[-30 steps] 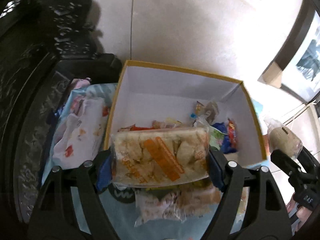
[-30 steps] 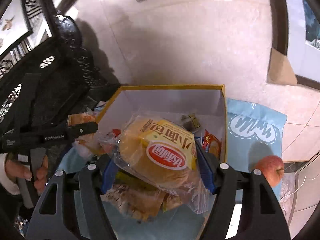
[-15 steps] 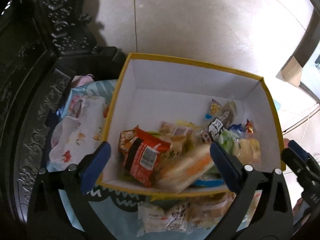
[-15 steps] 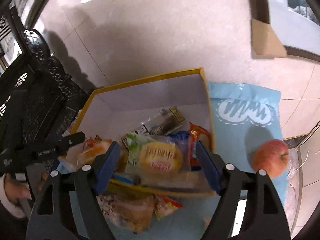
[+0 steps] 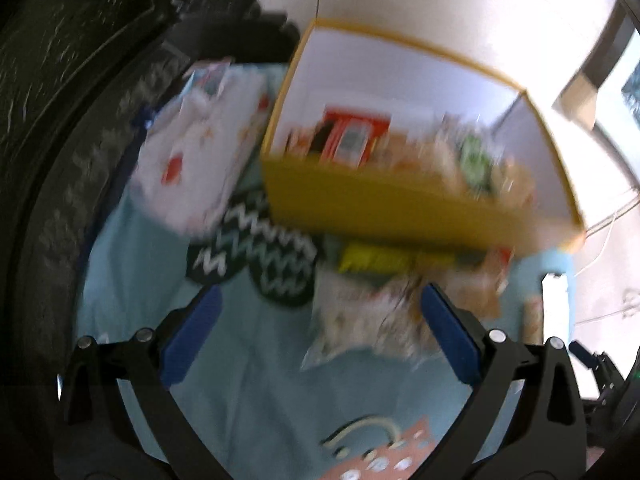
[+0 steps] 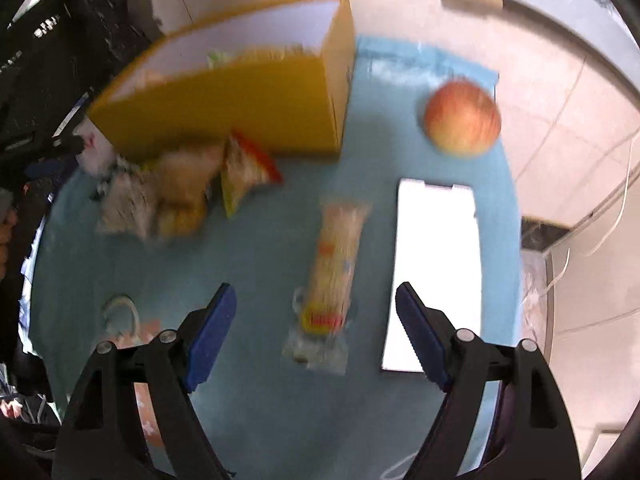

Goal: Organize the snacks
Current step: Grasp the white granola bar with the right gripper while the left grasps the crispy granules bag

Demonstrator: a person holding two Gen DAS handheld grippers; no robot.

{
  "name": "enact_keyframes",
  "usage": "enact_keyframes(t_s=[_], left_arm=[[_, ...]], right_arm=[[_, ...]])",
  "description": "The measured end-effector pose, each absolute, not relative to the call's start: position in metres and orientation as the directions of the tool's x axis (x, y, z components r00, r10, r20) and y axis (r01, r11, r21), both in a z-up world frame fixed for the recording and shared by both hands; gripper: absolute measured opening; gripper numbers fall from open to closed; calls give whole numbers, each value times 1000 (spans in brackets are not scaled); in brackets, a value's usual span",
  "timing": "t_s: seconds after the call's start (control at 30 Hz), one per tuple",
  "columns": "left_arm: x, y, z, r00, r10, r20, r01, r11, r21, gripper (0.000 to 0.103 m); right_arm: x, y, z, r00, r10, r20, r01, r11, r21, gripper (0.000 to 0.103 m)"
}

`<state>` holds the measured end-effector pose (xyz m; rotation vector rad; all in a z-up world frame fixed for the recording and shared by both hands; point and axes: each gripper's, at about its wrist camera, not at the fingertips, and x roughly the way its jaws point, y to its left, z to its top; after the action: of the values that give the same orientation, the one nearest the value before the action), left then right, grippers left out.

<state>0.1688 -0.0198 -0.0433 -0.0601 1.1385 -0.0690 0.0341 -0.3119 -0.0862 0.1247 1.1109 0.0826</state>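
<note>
Two grippers hang empty over the blue cloth, each having dropped its bread packet into the yellow box a moment ago. The left gripper [image 5: 316,334] has its fingers spread as wide as they go, nothing between them, with the clear packets [image 5: 368,320] on the cloth just ahead of its right finger. The right gripper [image 6: 316,332] has just been opening too, and its fingers now straddle, without touching, a long clear-wrapped snack [image 6: 332,268] lying beside a white card [image 6: 434,264]. Further off, loose snacks [image 6: 176,196] sit heaped against the near wall of the yellow box [image 6: 224,108], whose contents show over its rim. An apple [image 6: 462,118] rests well to the right. Both hands have swung back from the box toward what remains, so the next pickups look likely.
</note>
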Motion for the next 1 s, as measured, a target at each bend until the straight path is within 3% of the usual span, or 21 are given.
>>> enact_keyframes(t_s=[0.07,0.3,0.4,0.47,0.53,0.6,1.0], left_arm=[[155,-14,-50,433,-27,-901,1,1000,-30,101],[138,-6,-65,395,-14,-919,-16,1000,-22,101],[135,-5,-68,387,-13,-922,-23,999,-24,101],[134,-7,-69,392,-29,-919,-13,999,-37,101],[134,-11,-71,393,-40,-919,12,999,-39,101],[136,-19,-77,388,-34,-921,41,999,-20,101],[174,-56,-114,274,-105,-956,30,994,-101,101]], right_arm=[[34,-306,-98,430,118,-895,3,991,131,82],[44,-297,-117,413,102,-905,-9,994,108,76],[52,-294,-127,379,101,-920,-20,995,101,58],[57,-294,-131,377,71,-923,-21,997,68,51],[60,-293,-132,372,48,-927,-17,999,45,35],[62,-296,-131,369,76,-926,-20,997,74,29],[62,-293,-134,357,152,-922,-38,988,148,29]])
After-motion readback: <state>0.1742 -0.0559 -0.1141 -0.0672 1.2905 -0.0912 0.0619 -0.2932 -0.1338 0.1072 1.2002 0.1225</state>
